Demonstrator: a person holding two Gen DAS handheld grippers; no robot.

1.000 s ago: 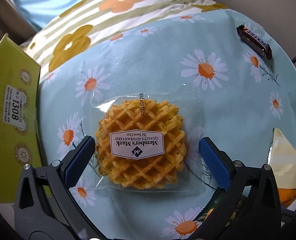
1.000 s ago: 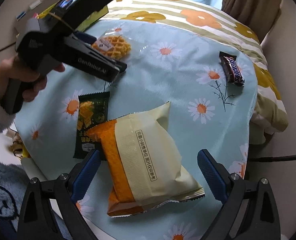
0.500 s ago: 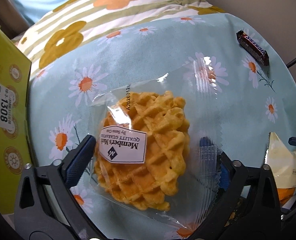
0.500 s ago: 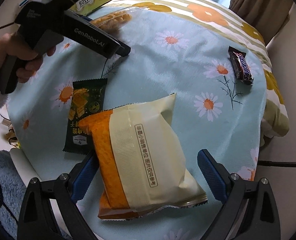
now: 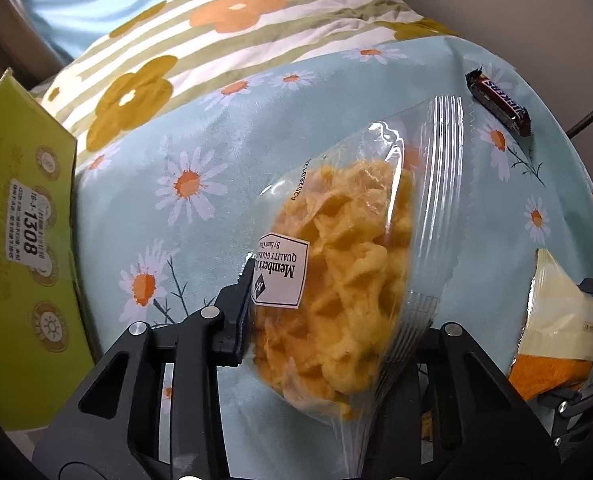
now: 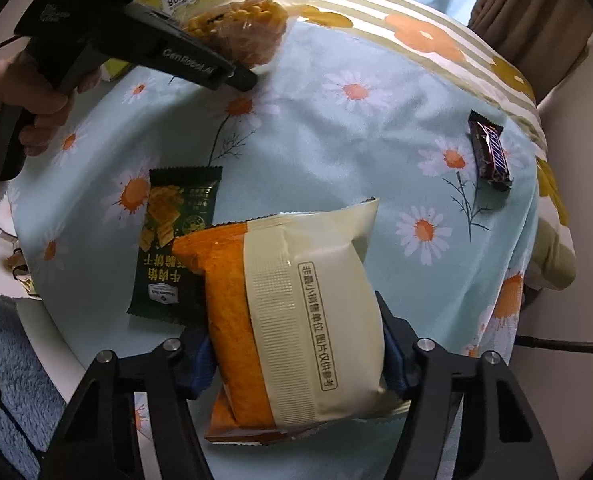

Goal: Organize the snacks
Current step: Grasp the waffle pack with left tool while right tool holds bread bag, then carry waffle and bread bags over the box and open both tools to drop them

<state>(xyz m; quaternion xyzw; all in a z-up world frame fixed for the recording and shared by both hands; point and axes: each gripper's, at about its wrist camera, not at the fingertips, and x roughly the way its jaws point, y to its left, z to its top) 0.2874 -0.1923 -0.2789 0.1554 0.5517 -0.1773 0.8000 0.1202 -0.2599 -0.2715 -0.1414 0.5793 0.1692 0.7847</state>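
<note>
Now the left gripper (image 5: 328, 340) pinches the clear waffle packet (image 5: 352, 280), its long axis tilted away toward the green box (image 5: 20, 240). The right gripper (image 6: 296, 356), jaws closing, squeezes the cream-and-orange pouch (image 6: 296, 308), lengthwise over the daisy cloth (image 6: 336, 140).

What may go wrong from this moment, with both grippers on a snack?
The left gripper is shut on the waffle pack, and the waffle looks crumpled; it may break further. The right gripper is closing on the cream and orange bag, which overlaps the dark green packet; lifting may drag that packet.
</note>
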